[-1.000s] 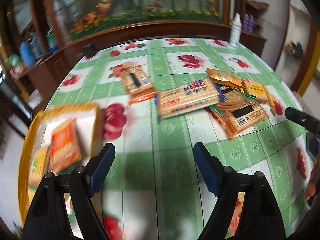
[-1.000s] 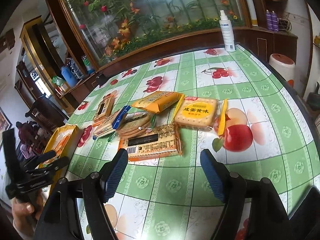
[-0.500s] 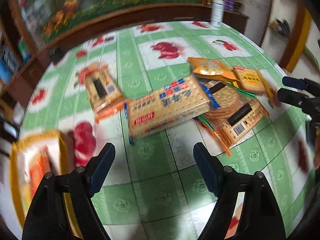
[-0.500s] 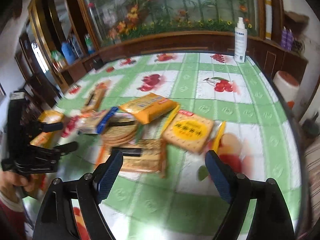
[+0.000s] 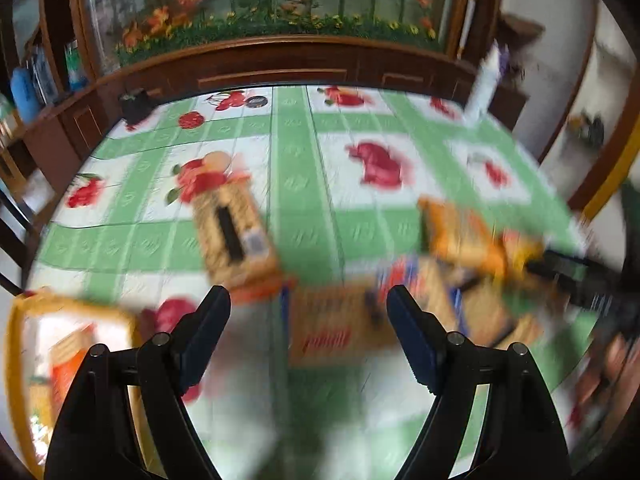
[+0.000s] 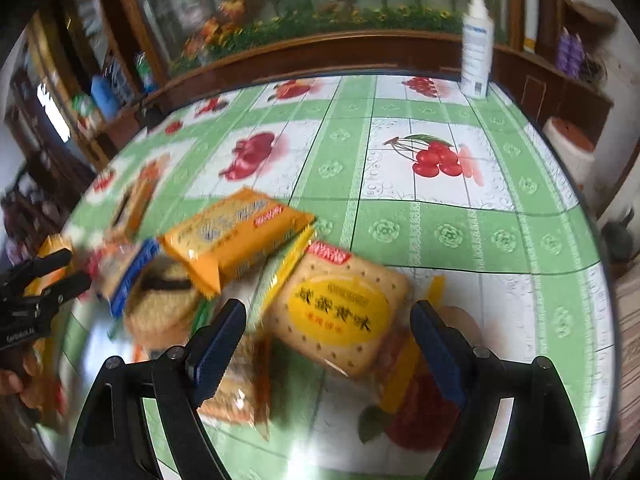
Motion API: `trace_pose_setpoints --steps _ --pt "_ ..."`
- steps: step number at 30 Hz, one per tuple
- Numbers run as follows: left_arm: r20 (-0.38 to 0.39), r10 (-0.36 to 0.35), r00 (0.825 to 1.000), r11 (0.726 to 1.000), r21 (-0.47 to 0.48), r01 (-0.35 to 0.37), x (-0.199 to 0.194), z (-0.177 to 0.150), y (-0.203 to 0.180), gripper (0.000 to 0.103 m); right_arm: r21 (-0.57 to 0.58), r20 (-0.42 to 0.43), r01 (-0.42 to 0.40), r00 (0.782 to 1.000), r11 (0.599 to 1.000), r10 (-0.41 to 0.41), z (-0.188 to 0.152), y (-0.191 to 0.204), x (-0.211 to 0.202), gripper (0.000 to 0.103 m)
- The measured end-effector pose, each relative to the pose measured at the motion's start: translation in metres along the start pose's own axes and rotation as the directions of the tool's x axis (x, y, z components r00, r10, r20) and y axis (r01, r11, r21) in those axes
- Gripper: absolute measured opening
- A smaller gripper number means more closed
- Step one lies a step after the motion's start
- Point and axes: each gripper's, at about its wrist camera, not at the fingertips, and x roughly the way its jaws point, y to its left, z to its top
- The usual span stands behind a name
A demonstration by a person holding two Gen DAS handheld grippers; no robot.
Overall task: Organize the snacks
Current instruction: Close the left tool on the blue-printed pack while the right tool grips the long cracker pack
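Several snack packs lie in a heap on the fruit-print tablecloth [image 6: 440, 232]. My right gripper [image 6: 328, 312] is open above a square cracker pack with a yellow oval label [image 6: 340, 312]; its pads do not press on the pack. An orange-yellow pack [image 6: 236, 236] and a pack of round biscuits [image 6: 160, 304] lie to the left of it. My left gripper [image 5: 308, 308] is open and empty, just short of a blue-edged cracker pack [image 5: 336, 328]. A tan pack with a black label [image 5: 234, 236] lies beyond it. The left wrist view is blurred.
A yellow tray [image 5: 16, 340] holding orange packs sits at the table's left edge. A white spray bottle [image 6: 476, 48] stands at the far right corner. A wooden cabinet with flowers runs behind the table. The other gripper [image 6: 40, 280] and a hand show at the left.
Both grippers have moved in over the snack heap, which now fills more of each view. The right jaws stand wider than a second ago. The left view has swung away from the tray.
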Motion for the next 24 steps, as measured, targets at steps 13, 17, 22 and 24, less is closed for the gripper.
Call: trace_pose_setpoints --steps 13,17,22,24 --pt "-0.149 0.234 0.961 0.971 0.072 -0.226 0.058 0.005 -0.002 0.081 0.085 0.031 -0.011 0.999 0.996 0.009 0.005 -0.009 -0.002 0.087" --pt "-0.168 0.201 0.965 0.969 0.179 -0.17 0.036 -0.031 -0.018 0.081 0.096 0.023 -0.023 1.0 0.995 0.021 0.005 -0.012 -0.002 0.088" --pt "-0.184 0.097 0.978 0.97 0.238 -0.052 0.001 -0.074 -0.033 0.081 0.107 0.017 -0.054 0.998 0.993 0.052 -0.001 -0.012 -0.008 0.089" --pt "-0.148 0.085 0.985 0.972 0.229 -0.05 -0.014 -0.08 -0.035 0.081 0.108 0.014 -0.064 0.998 0.992 0.062 -0.006 -0.009 -0.014 0.089"
